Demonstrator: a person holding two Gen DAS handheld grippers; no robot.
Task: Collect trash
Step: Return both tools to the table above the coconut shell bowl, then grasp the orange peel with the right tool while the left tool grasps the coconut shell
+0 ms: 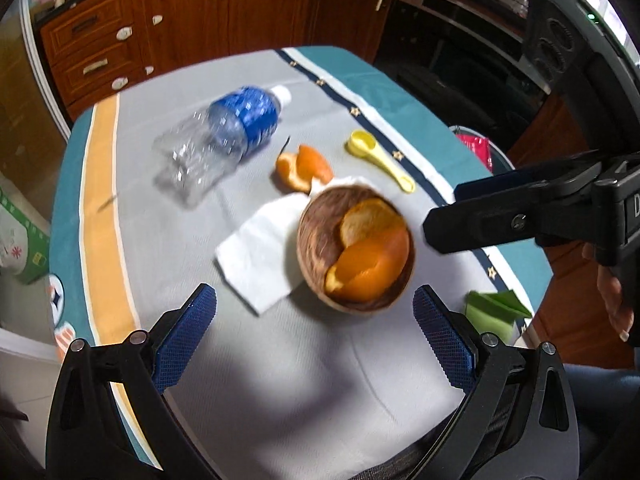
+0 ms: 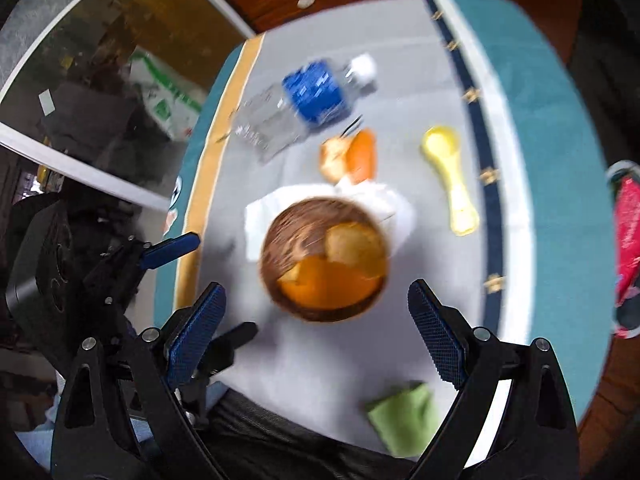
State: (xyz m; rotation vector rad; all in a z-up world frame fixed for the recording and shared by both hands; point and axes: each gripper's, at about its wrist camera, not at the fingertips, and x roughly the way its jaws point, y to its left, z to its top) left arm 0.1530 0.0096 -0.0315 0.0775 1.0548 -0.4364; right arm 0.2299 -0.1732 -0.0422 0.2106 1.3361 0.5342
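Note:
A brown bowl (image 1: 356,248) (image 2: 325,258) with orange peel (image 1: 370,258) (image 2: 332,280) in it sits on a white napkin (image 1: 260,252) (image 2: 394,204) on the table. More loose peel (image 1: 304,168) (image 2: 350,156) lies just behind it. An empty plastic bottle (image 1: 224,136) (image 2: 308,100) with a blue label lies on its side farther back. My left gripper (image 1: 314,320) is open and empty, hovering just short of the bowl. My right gripper (image 2: 316,316) is open and empty above the bowl's near side; it also shows in the left wrist view (image 1: 512,216) at the right.
A yellow measuring spoon (image 1: 380,160) (image 2: 452,180) lies right of the peel. A folded green napkin (image 1: 494,314) (image 2: 404,416) lies at the near right table edge. A bin with red trash (image 1: 476,148) (image 2: 628,248) stands beyond the right edge. Wooden cabinets (image 1: 224,16) stand behind the table.

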